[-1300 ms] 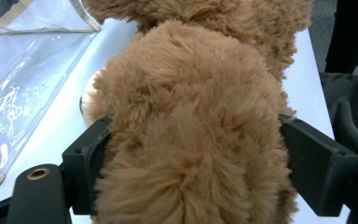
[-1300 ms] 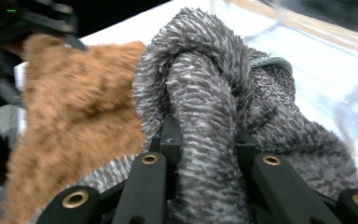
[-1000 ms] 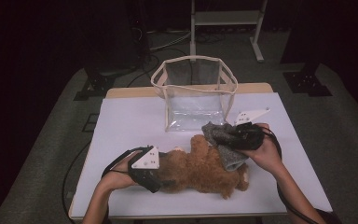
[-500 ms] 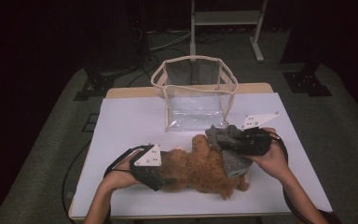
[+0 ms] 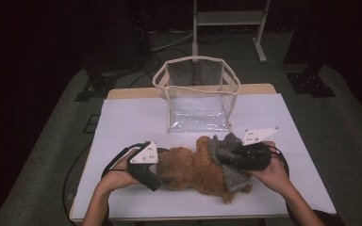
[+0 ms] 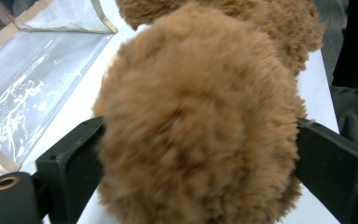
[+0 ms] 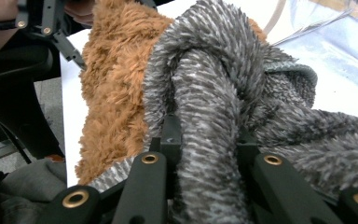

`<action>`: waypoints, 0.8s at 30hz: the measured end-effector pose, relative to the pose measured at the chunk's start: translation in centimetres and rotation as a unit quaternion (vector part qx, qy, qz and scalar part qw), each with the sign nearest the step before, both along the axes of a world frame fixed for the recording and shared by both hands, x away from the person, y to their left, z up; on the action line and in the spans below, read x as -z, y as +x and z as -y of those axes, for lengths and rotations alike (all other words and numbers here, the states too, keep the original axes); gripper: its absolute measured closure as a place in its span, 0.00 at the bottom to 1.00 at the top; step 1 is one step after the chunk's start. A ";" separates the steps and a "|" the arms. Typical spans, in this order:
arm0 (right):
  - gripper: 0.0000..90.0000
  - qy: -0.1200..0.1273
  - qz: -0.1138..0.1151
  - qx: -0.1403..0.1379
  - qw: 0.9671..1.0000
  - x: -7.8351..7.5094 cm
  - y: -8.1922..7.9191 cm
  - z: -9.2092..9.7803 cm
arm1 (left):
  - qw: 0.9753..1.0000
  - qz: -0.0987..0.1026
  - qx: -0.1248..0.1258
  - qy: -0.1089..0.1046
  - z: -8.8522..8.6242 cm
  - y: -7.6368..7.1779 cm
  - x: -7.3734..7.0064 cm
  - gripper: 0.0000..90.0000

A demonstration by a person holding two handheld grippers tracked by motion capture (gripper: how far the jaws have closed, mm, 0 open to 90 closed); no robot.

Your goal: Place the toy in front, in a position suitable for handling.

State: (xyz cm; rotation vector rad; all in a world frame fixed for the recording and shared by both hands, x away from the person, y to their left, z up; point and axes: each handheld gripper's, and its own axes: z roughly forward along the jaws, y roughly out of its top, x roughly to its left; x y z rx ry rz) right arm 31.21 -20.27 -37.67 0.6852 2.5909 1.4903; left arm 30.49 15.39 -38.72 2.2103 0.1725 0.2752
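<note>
A brown plush toy lies lengthwise on the white table, with a grey fuzzy scarf wrapped round its right end. My left gripper is at the toy's left end. In the left gripper view its jaws press into both sides of a rounded brown furry part, so the left gripper is shut on the toy. My right gripper is at the right end, and the right gripper view shows it shut on a thick fold of the scarf.
A clear plastic bag with a beige rim stands open just behind the toy at mid-table; its wall shows in the left gripper view. Bare table lies left and right of the bag. The near table edge runs just below the hands.
My right gripper has drawn toward the near edge, still holding the scarf. The left gripper and the toy's body have barely moved.
</note>
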 end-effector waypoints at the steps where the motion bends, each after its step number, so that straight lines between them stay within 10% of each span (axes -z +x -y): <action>1: 0.81 0.000 0.000 0.000 1.000 0.0 0.0 0.0 | 1.000 -0.003 0.000 -0.002 -0.1 0.1 0.1 0.08; 24: 0.80 -0.002 0.009 0.001 1.000 0.0 -0.1 0.4 | 0.999 -0.036 -0.010 -0.035 1.8 0.9 2.7 0.11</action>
